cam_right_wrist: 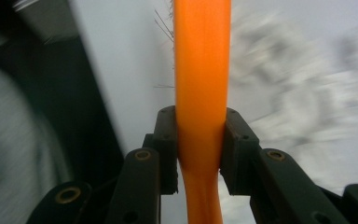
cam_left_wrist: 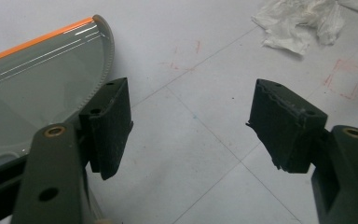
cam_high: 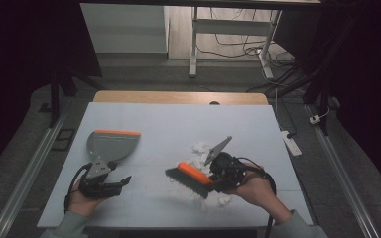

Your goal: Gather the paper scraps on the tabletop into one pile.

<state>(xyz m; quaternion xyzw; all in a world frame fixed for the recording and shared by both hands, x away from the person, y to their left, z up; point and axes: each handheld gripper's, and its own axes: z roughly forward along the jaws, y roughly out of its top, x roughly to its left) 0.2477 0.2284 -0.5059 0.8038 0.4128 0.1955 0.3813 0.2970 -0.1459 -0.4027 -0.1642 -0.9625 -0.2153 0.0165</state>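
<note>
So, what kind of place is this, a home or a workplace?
Probably a lab or workshop set up for recording, not a home. A white-topped work table stands between dark curtains; loose black cables and a white power strip lie on the grey carpeted floor, beside a white metal desk frame.

One dustpan (cam_high: 110, 144), one brush (cam_high: 191, 176) — two hand-held grippers, left (cam_high: 124, 181) and right (cam_high: 212, 176).

1. The high view is dim and grainy: the white table (cam_high: 178, 124) is evenly lit from above, while both sides of the frame sink into near black.
2. The left gripper view is sharp and bright, with glare streaks on the dustpan (cam_left_wrist: 32, 88) at upper left.
3. The right gripper view is smeared by motion blur; the orange brush handle (cam_right_wrist: 200, 70) stays fairly crisp.
</note>
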